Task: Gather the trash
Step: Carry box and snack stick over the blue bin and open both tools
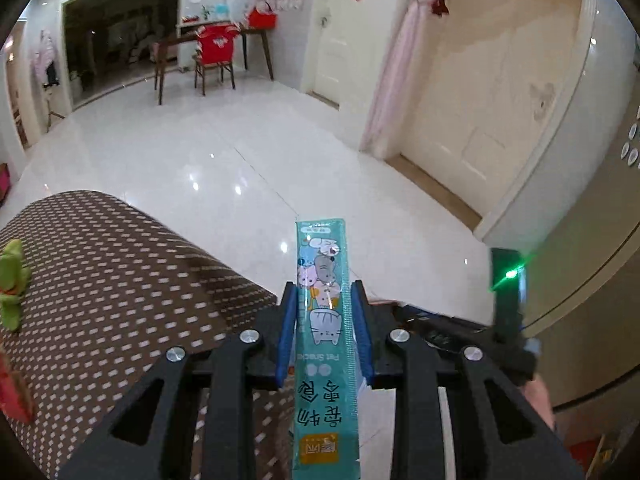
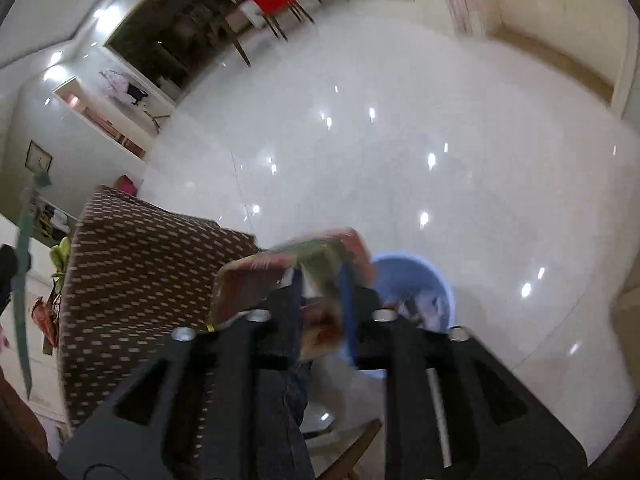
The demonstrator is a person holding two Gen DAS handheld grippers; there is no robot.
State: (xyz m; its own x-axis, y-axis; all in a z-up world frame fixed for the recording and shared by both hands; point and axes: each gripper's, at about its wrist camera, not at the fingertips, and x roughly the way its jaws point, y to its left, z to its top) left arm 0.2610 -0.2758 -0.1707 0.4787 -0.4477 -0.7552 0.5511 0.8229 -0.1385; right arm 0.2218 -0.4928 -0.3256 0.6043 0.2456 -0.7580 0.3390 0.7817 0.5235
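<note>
My left gripper (image 1: 323,292) is shut on a long teal pet-snack sachet (image 1: 325,304) with cartoon cats, which stands upright between the blue pads above the brown dotted table (image 1: 120,280). The same sachet shows as a teal strip at the far left of the right wrist view (image 2: 22,264). My right gripper (image 2: 320,280) is shut on a crumpled red and green snack wrapper (image 2: 288,268), blurred by motion. The wrapper hangs beside the table edge, close above a blue trash bin (image 2: 416,284) on the floor.
A green plush toy (image 1: 12,280) and a red object (image 1: 12,392) lie on the table's left side. The glossy white tile floor (image 1: 200,152) stretches ahead. A wooden table with a red-covered chair (image 1: 214,52) stands far back. Cream doors (image 1: 492,92) are on the right.
</note>
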